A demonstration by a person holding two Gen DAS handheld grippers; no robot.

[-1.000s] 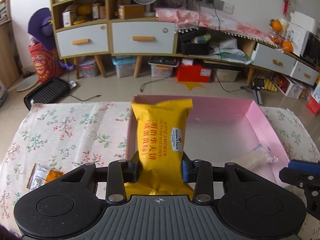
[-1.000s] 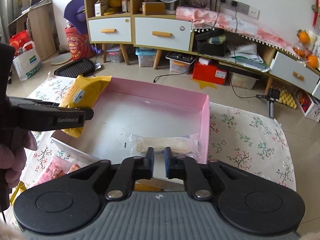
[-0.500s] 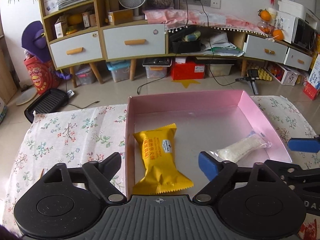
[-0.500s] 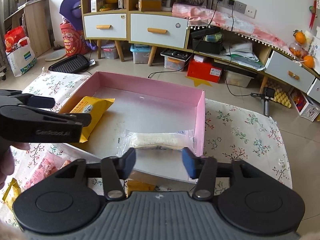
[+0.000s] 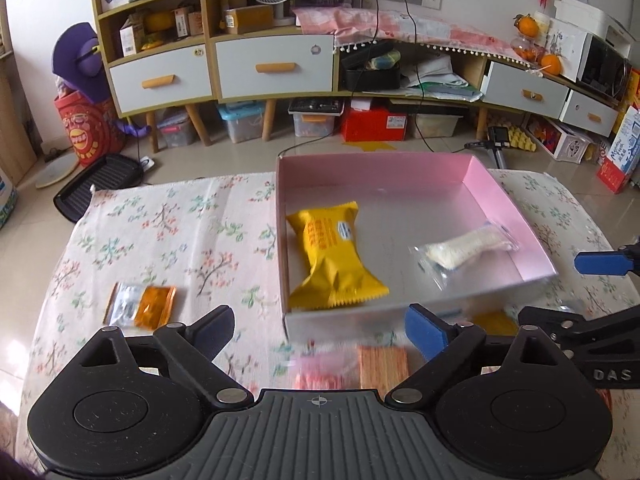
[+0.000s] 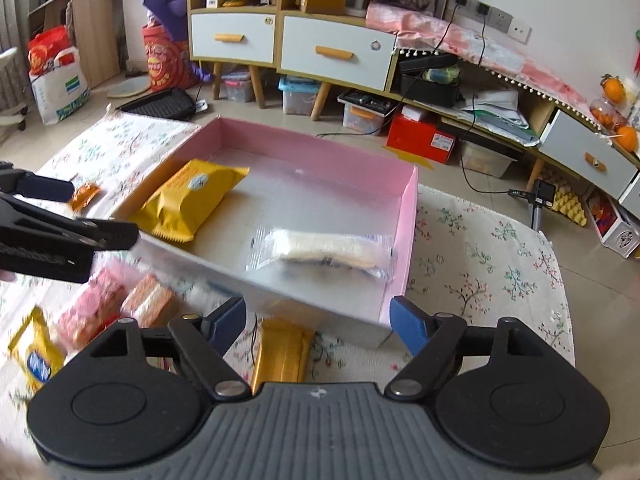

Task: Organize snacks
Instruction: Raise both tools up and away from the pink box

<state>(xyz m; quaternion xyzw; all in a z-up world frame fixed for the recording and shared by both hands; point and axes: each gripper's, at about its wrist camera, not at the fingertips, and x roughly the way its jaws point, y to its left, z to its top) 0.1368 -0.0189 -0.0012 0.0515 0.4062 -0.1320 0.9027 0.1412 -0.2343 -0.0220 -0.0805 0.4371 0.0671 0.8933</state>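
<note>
"DAS" marks the right gripper (image 5: 600, 292); the pink cardboard box (image 5: 500, 200) holds a yellow snack packet (image 5: 332, 256) and a clear-wrapped white bar (image 5: 464, 248); both the right and the left gripper (image 5: 320, 328) have just been opening, jaws apart, empty.

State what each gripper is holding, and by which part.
Nothing. The left gripper and right gripper have just been opening, jaws empty; the yellow packet and clear packet lie in the pink box.

— What does my left hand-held gripper (image 5: 320, 330) look like?
— Black linkage arms, silver pivot screws, blue pads, ribbed grey housing with a crosshair mark.
— And my right hand-held gripper (image 6: 318, 322)?
— The same build; white lettering runs along its side.
</note>
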